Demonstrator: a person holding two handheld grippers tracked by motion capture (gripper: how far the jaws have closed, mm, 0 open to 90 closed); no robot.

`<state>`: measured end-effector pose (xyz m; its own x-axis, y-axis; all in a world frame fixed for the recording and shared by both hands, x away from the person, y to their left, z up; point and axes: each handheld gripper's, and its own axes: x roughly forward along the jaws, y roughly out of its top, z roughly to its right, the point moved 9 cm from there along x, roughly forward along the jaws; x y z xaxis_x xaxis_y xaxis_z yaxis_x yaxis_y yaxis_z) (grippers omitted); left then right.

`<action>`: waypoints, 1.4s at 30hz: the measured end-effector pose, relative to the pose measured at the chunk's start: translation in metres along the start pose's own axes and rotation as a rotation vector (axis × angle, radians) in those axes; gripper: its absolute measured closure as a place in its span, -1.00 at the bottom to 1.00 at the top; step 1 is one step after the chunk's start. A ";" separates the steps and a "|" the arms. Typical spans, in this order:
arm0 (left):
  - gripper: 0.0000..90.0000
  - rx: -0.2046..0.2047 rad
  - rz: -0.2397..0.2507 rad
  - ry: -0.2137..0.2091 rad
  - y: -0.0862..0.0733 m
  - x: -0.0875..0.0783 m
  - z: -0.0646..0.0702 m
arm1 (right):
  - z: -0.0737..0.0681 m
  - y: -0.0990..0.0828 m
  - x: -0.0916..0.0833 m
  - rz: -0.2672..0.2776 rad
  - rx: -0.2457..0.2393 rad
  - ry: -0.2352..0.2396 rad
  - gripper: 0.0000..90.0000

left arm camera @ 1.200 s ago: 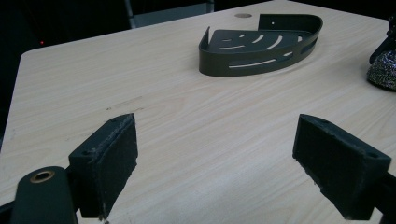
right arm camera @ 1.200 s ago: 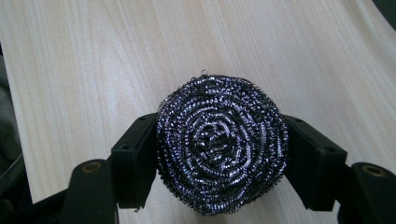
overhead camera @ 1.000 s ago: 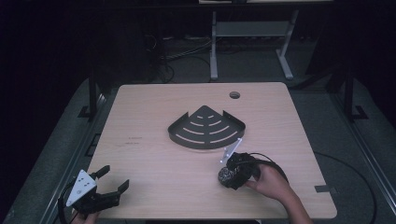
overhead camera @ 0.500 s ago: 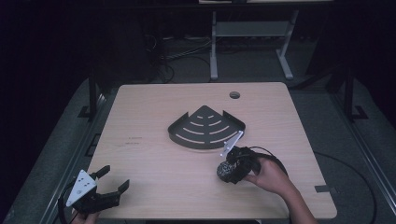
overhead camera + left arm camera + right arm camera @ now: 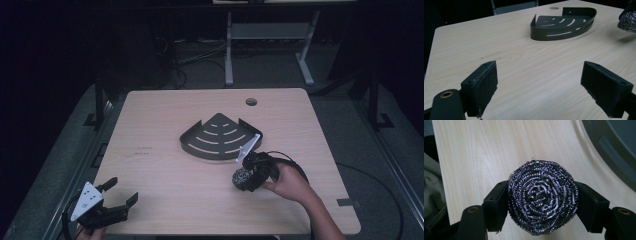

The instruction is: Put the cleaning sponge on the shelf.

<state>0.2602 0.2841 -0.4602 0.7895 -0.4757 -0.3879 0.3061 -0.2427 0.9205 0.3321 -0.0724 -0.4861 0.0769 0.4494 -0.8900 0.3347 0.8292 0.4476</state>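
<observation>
Both grippers are black. The left gripper carries a pale grey three-cornered plate on top, with a brass-ringed hole behind its padded fingers. The right gripper has a matching plate and a black cable looping behind it.

High view looks down from above; gripper views sit low, close; all share the table.

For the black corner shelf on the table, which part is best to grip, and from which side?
Probably grip the corner shelf by its raised curved wall, coming from above with one jaw inside and one outside. The wall stands upright and thin, while the slotted floor lies flat on the table.
</observation>
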 end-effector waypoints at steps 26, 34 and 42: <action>-0.71 0.004 -0.002 -0.001 0.000 0.001 0.000 | 0.013 0.024 -0.015 0.024 -0.006 0.028 -0.29; -0.71 0.003 0.000 -0.002 0.000 0.001 0.000 | 0.017 0.029 -0.015 0.017 -0.007 0.029 -0.29; -0.71 0.003 0.000 -0.003 0.000 0.001 0.000 | 0.020 0.037 -0.016 0.014 -0.014 0.035 -0.29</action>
<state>0.2608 0.2834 -0.4601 0.7878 -0.4783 -0.3880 0.3046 -0.2450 0.9205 0.3621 -0.0553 -0.4572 0.0488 0.4718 -0.8804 0.3207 0.8273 0.4612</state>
